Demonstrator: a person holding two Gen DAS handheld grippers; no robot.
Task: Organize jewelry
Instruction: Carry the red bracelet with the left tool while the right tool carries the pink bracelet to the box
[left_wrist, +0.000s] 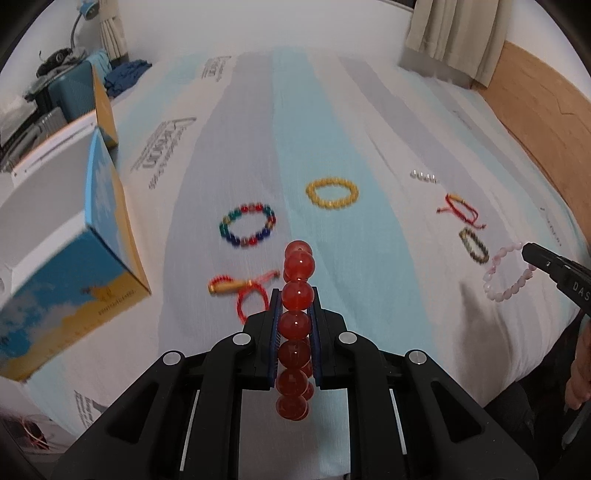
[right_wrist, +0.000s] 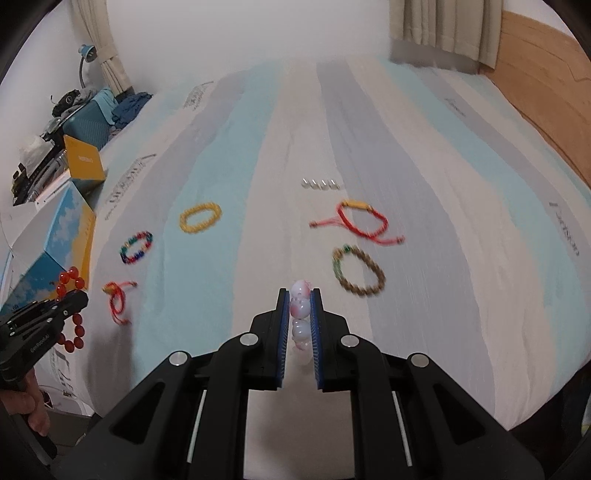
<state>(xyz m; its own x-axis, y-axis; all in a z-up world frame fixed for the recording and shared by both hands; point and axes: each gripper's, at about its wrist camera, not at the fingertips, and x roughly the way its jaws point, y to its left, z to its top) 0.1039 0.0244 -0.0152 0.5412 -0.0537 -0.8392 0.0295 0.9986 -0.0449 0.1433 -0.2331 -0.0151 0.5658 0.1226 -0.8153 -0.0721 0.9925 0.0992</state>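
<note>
The red bead bracelet (left_wrist: 295, 325) is clamped between the blue pads of the left gripper (left_wrist: 295, 299), jaws closed on the strand, which hangs edge-on above the bedsheet (left_wrist: 369, 129). The pink bead bracelet (right_wrist: 300, 321) is held the same way in the right gripper (right_wrist: 299, 295), jaws nearly closed around its beads. Both bracelets are lifted clear of the bed.

Judged step: carry each held bracelet to the open box (left_wrist: 85, 229) at the left edge of the bed.
- Keep the jaws fully clamped during travel; round beads may roll out of the pads.
- Bring the left gripper over the box first, as it is nearer.
- Lower before releasing, so the strand does not bounce out.

Still on the sheet: a yellow bead bracelet (left_wrist: 331, 194), a multicolour bead bracelet (left_wrist: 248, 229), two red cord bracelets (left_wrist: 242, 291) (right_wrist: 364, 221), a brown bead bracelet (right_wrist: 358, 272) and a short row of pearl-like beads (right_wrist: 320, 184).

Writing: the sheet and box carry printed text, too blurred to read. The right gripper's body shows "DAS" in the left wrist view.
</note>
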